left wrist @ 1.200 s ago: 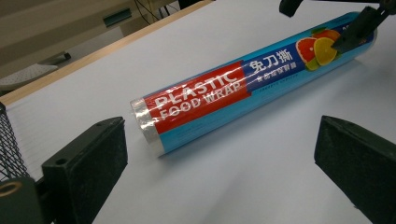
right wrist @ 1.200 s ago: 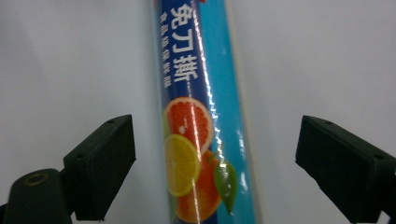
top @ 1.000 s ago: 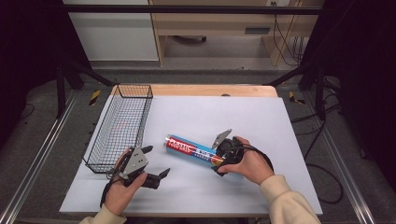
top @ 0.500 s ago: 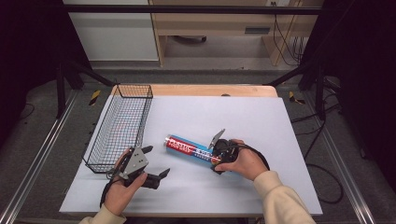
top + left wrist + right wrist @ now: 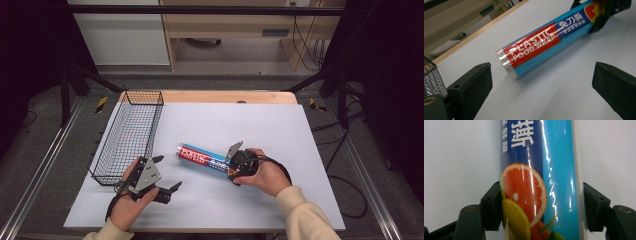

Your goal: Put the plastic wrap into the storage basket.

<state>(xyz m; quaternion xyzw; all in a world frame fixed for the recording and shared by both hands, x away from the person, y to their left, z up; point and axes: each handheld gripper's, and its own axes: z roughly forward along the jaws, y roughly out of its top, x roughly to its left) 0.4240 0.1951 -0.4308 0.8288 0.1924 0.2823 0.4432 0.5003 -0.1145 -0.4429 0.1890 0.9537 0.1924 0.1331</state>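
Since a moment ago my right hand (image 5: 267,175) has slid a little further in along the roll, and its hand-held gripper now sits squarely over the near end; my left side has stayed where it was.

The plastic food wrap roll (image 5: 206,158) lies flat on the white worktop (image 5: 280,125), roughly mid-table, just right of the wire basket (image 5: 128,135). Its long axis runs on a slant: the capped, silvery end points up and left toward the basket, the other end points down and right into my right hand-held gripper (image 5: 235,167). It is a smooth, glossy cylinder in shiny film, red with white lettering at the far end, dark blue and light blue further along, with orange and lemon slices printed near my grip.

In the right gripper view both black jaws press against the roll's (image 5: 540,182) sides, one on each flank, so that gripper is clamped on it.

My left hand-held gripper (image 5: 166,174) rests low on the worktop near the basket's near corner, jaws spread wide and holding nothing; in the left gripper view the roll (image 5: 541,41) lies ahead between them, well apart from both.

The basket is black wire mesh, rectangular, open-topped. The worktop surface is matte, with a pale wooden edge at the far side.
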